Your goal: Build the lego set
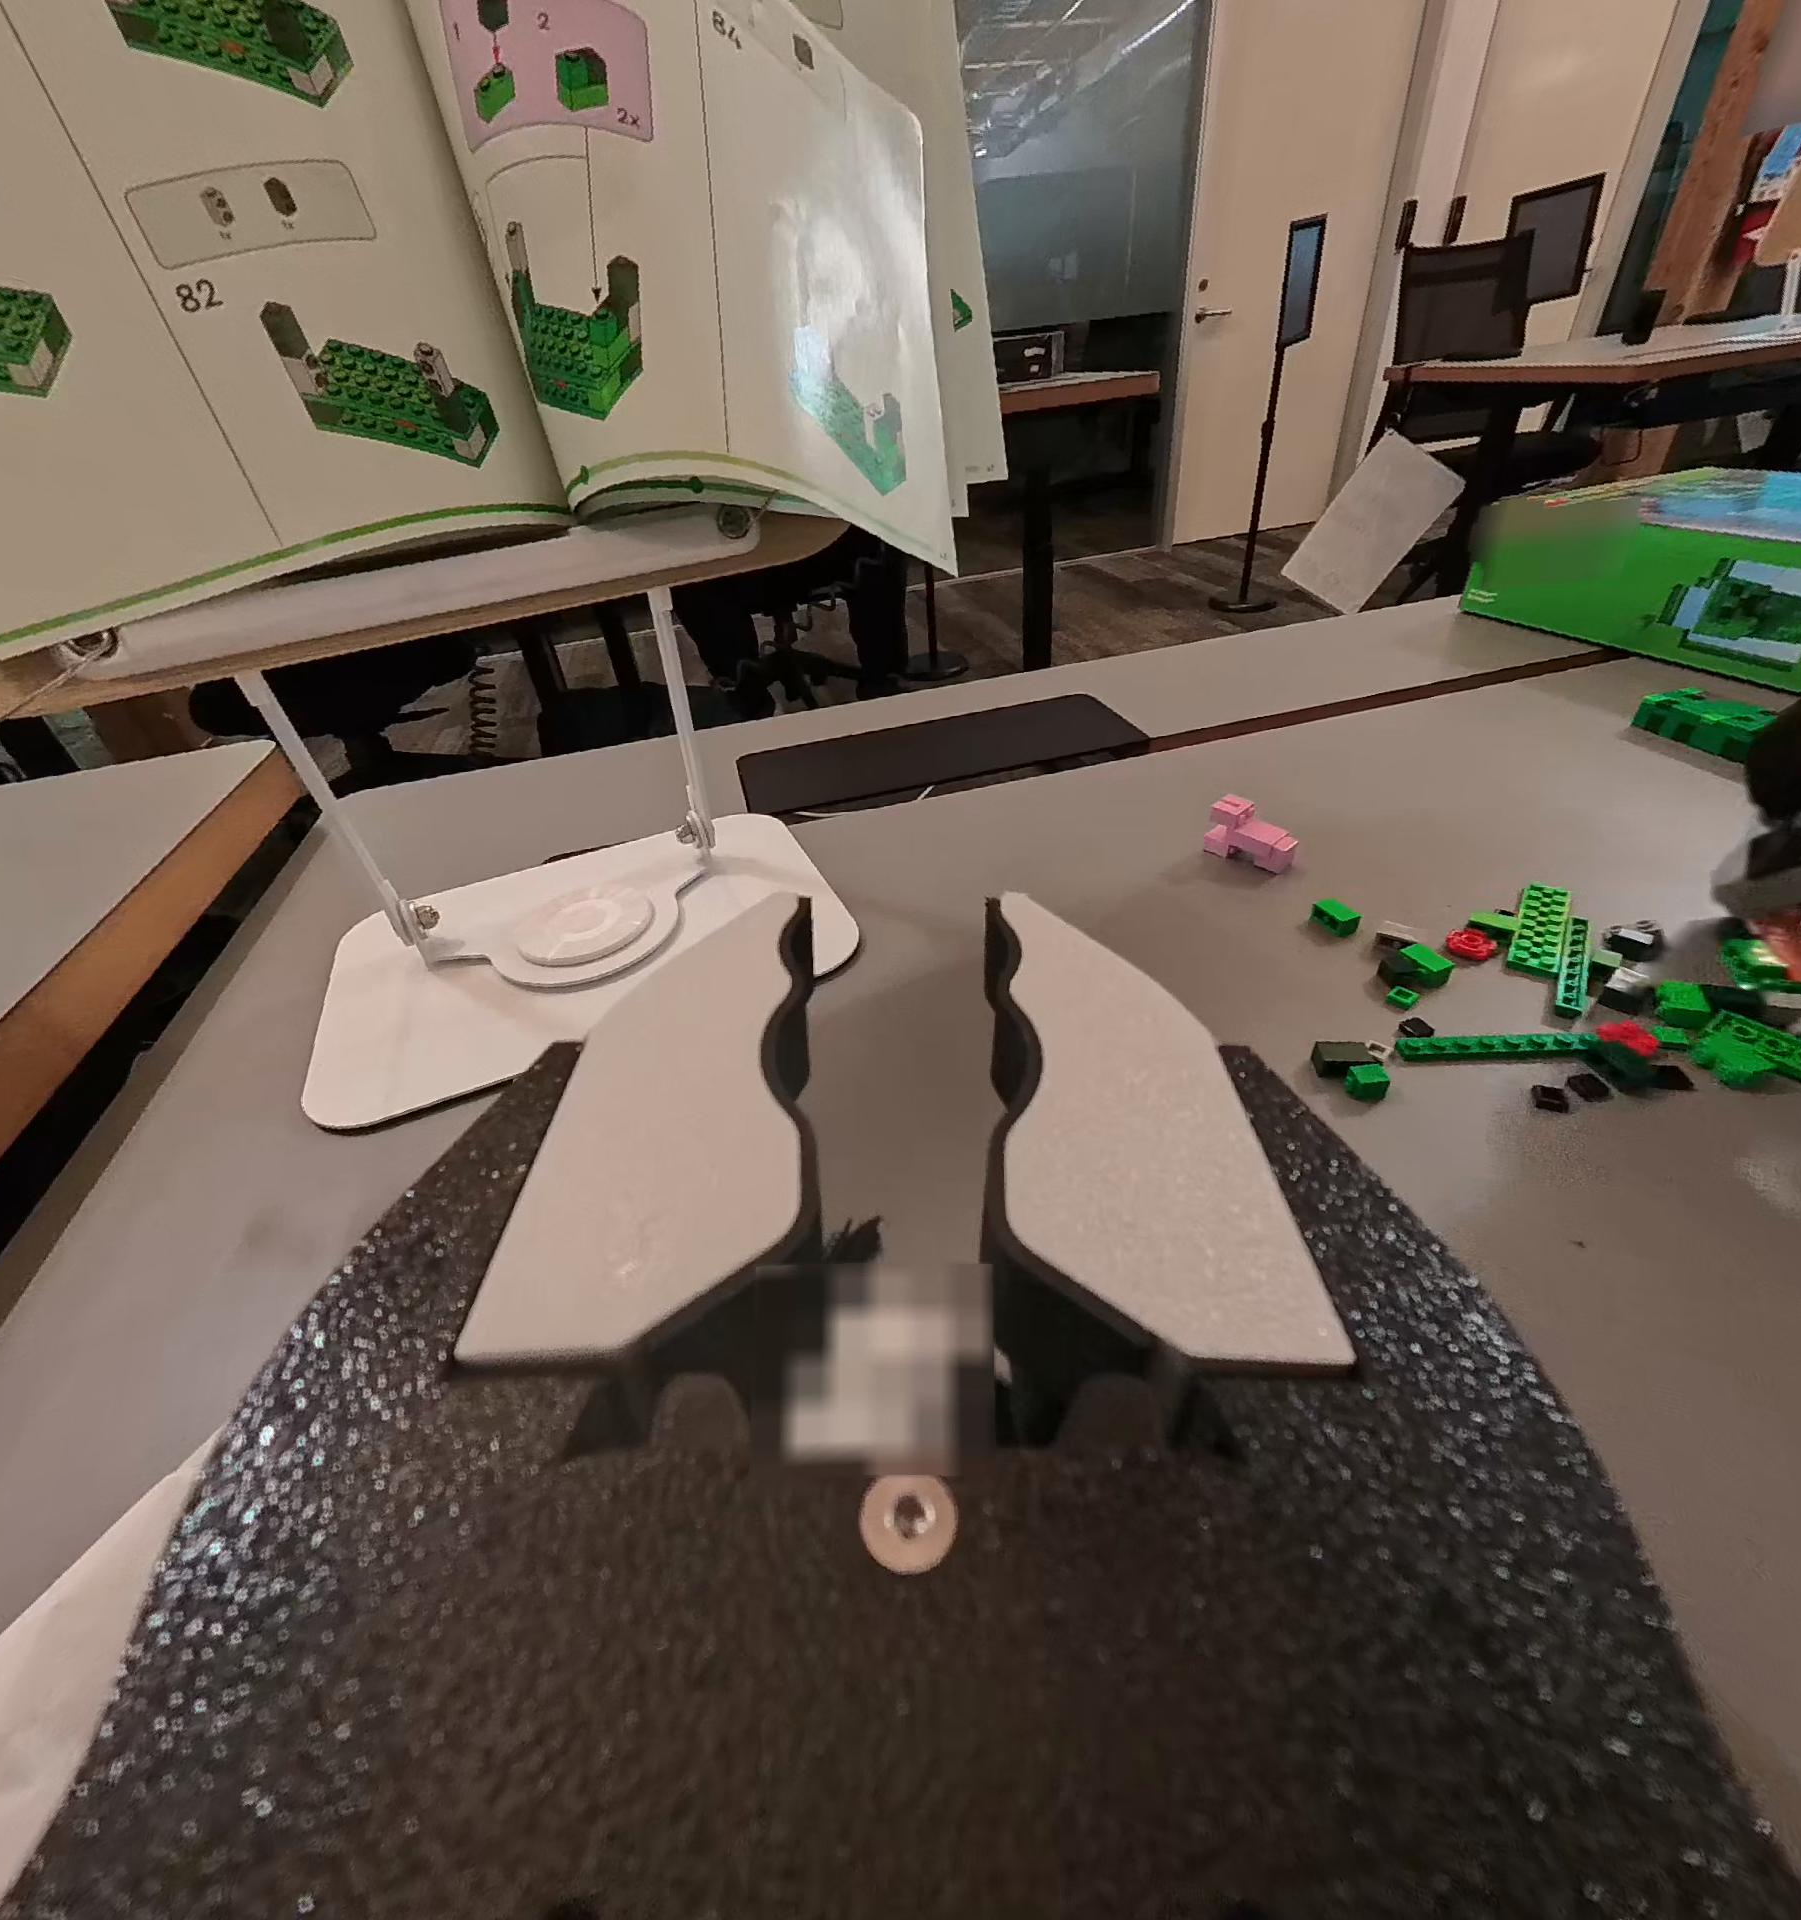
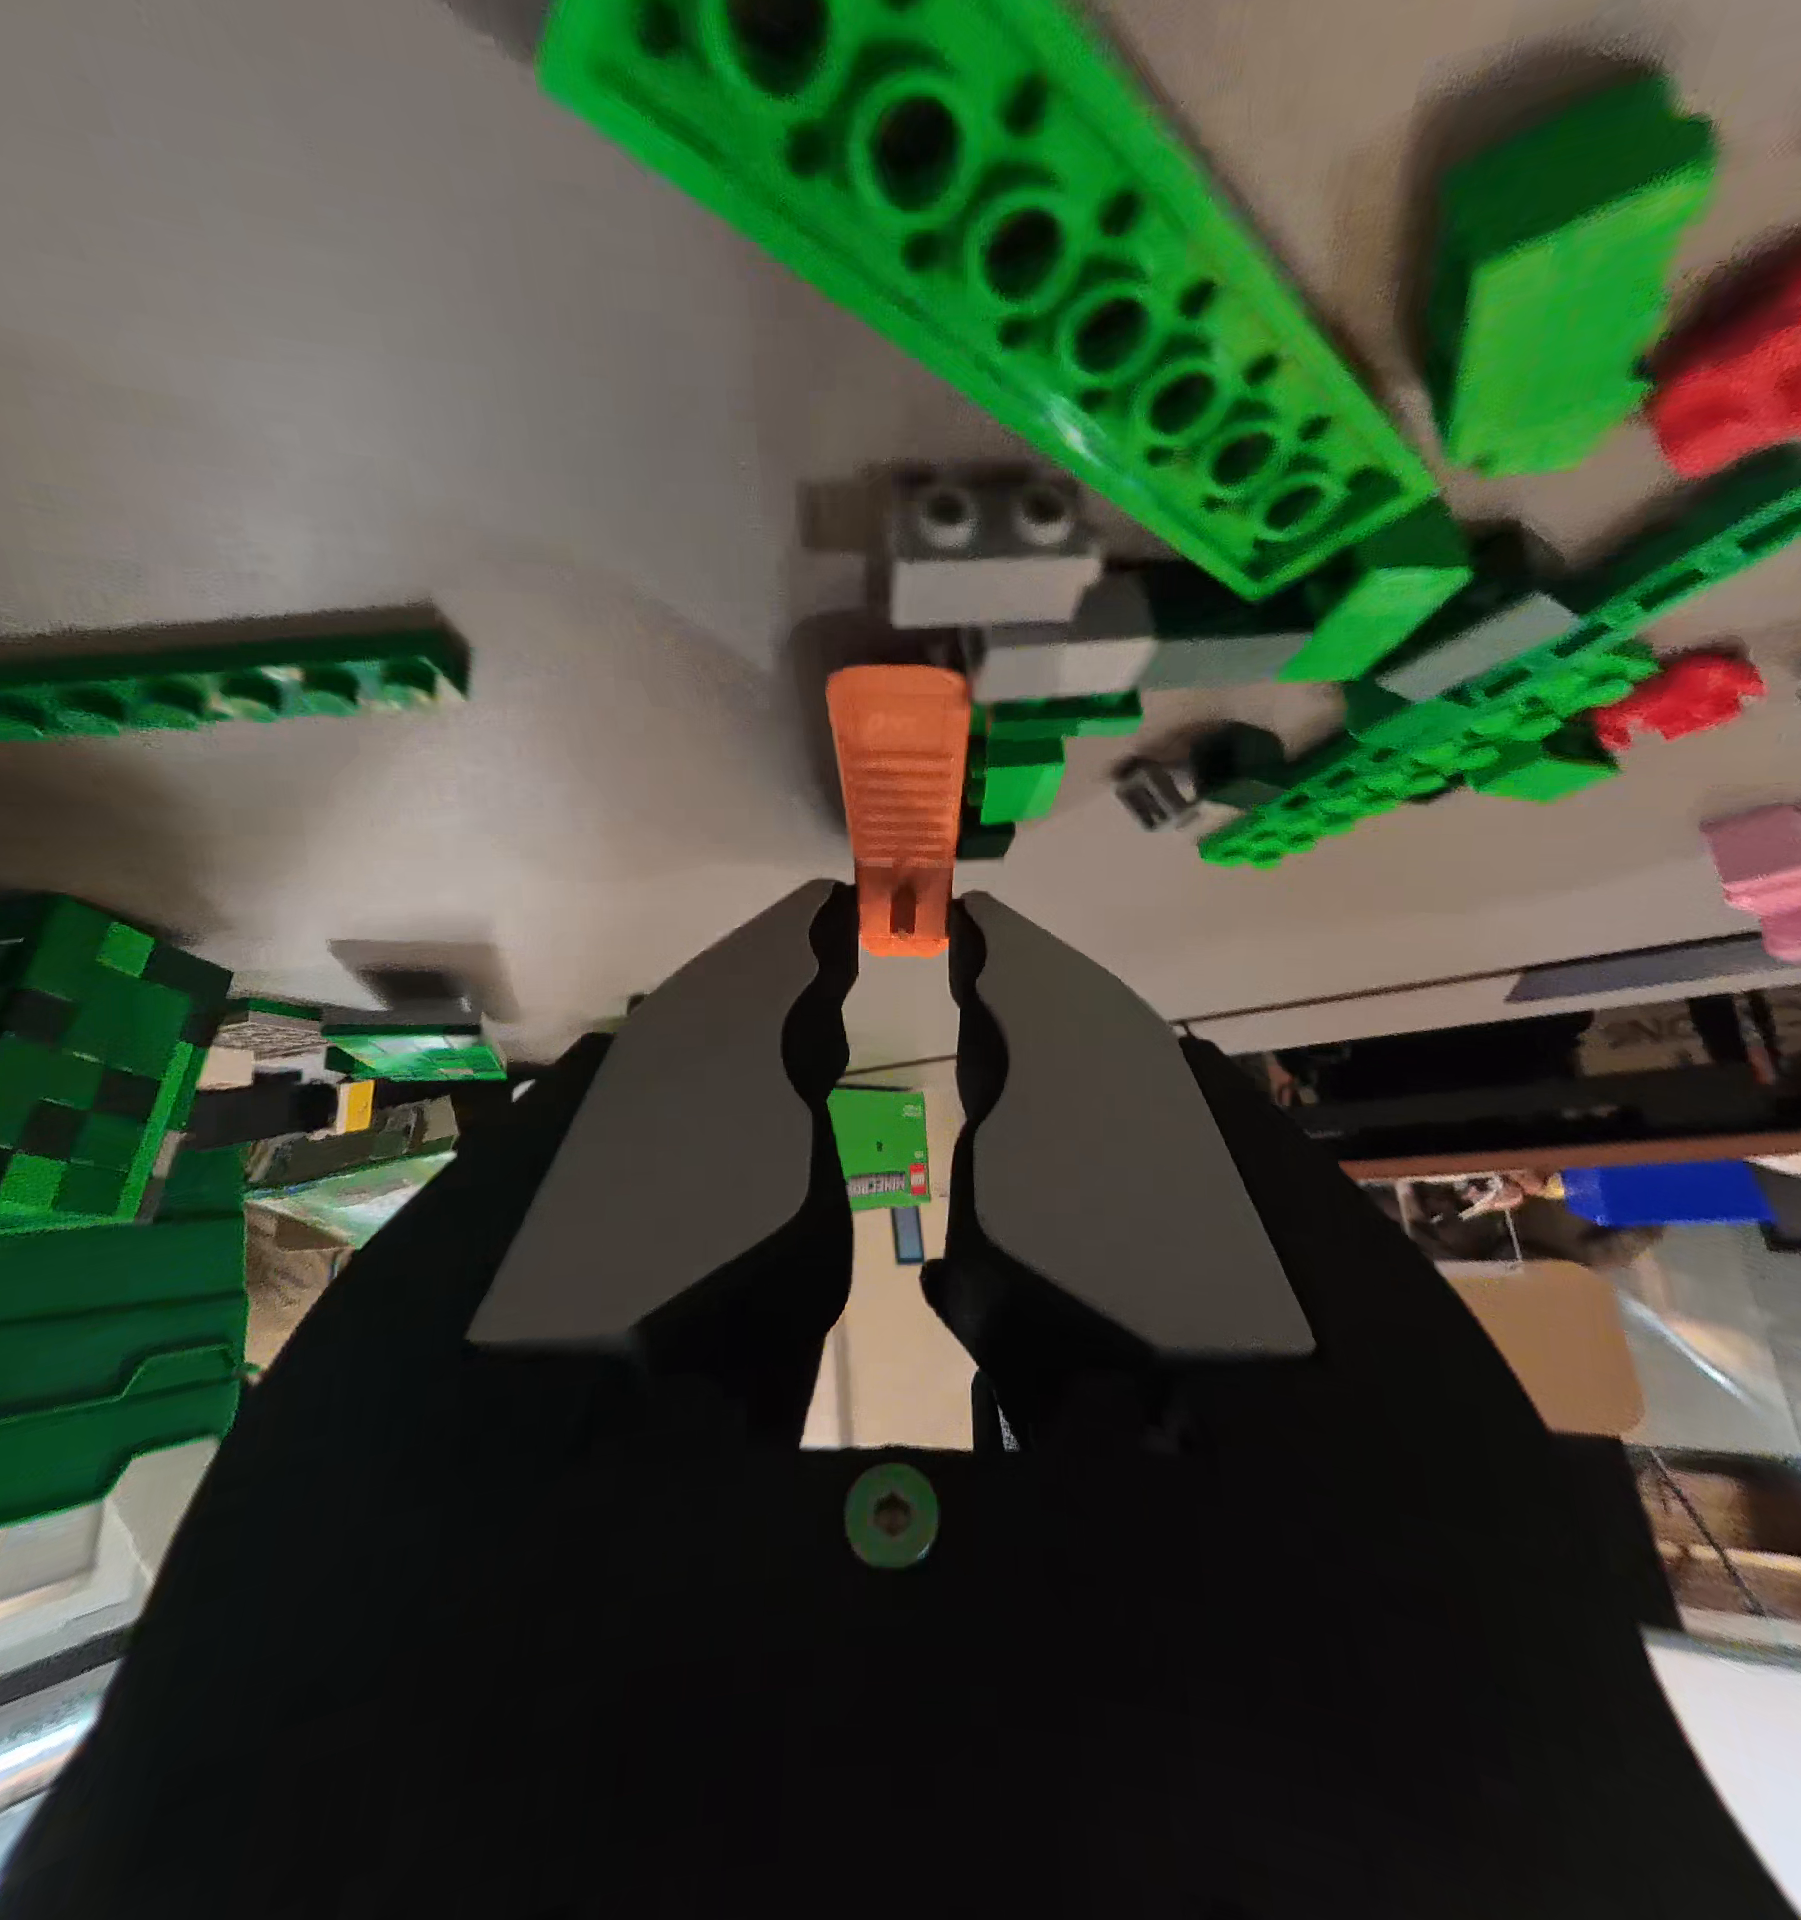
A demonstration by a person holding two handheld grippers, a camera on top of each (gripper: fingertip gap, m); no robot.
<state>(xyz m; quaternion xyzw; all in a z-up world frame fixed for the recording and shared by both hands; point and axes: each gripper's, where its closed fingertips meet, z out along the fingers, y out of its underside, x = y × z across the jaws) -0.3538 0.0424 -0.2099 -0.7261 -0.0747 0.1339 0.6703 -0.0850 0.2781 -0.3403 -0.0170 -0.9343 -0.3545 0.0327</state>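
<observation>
Orange brick separator (image 2: pixel 901 810) sits clamped in the right gripper (image 2: pixel 901 914) above loose green Lego pieces (image 1: pixel 1561 997) scattered at three o'clock, left gripper (image 1: pixel 896 925) spread empty, most building remaining.

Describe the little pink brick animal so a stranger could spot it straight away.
Start at the grey table and find the scatter of loose green Lego pieces on its right side. Look just beyond that scatter, toward the black mat: the small pink brick-built animal stands there alone. It is the only pink thing on the table.
</observation>
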